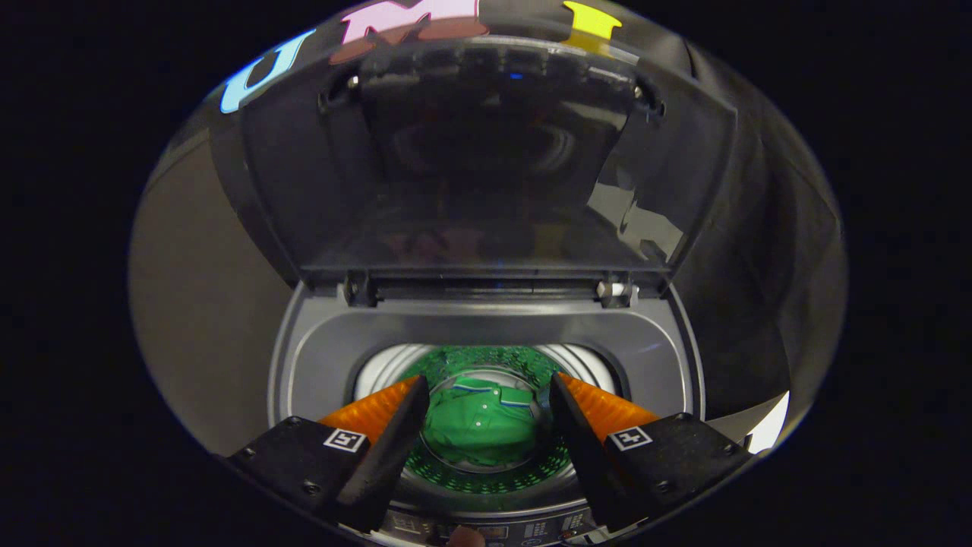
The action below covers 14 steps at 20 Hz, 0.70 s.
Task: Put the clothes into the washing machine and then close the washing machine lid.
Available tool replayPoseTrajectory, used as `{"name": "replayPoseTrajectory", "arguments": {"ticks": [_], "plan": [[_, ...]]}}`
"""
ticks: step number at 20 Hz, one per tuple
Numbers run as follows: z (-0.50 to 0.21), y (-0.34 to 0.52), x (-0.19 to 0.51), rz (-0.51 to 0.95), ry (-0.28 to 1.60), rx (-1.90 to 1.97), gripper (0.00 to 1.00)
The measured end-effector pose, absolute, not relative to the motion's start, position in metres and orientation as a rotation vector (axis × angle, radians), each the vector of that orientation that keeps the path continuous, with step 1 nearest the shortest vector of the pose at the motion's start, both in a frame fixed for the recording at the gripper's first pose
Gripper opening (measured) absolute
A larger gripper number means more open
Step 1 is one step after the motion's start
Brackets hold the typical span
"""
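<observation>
A top-loading grey washing machine [486,334] stands below me with its dark see-through lid [486,167] raised upright behind the opening. A green polo shirt [480,425] with a striped collar lies at the bottom of the drum [380,368]. My gripper [486,387] hovers above the drum mouth, open, with nothing between its fingers; the shirt shows down in the gap between them.
The lid's hinges [615,289] sit along the rear rim of the machine. The control panel [493,529] runs along the front edge under my fingers. Black cloth hangs to the right, and a plain brown wall [205,304] rises to the left.
</observation>
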<state>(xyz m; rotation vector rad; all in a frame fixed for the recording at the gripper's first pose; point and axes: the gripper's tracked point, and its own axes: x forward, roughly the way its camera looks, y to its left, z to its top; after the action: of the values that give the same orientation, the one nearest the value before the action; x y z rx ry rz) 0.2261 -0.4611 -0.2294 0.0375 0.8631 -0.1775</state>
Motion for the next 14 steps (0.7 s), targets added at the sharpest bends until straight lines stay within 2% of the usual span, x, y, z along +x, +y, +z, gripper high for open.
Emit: {"name": "replayPoseTrajectory", "arguments": {"ticks": [14], "plan": [[-0.034,-0.454,0.300,-0.156,0.502,0.108,0.99]]}}
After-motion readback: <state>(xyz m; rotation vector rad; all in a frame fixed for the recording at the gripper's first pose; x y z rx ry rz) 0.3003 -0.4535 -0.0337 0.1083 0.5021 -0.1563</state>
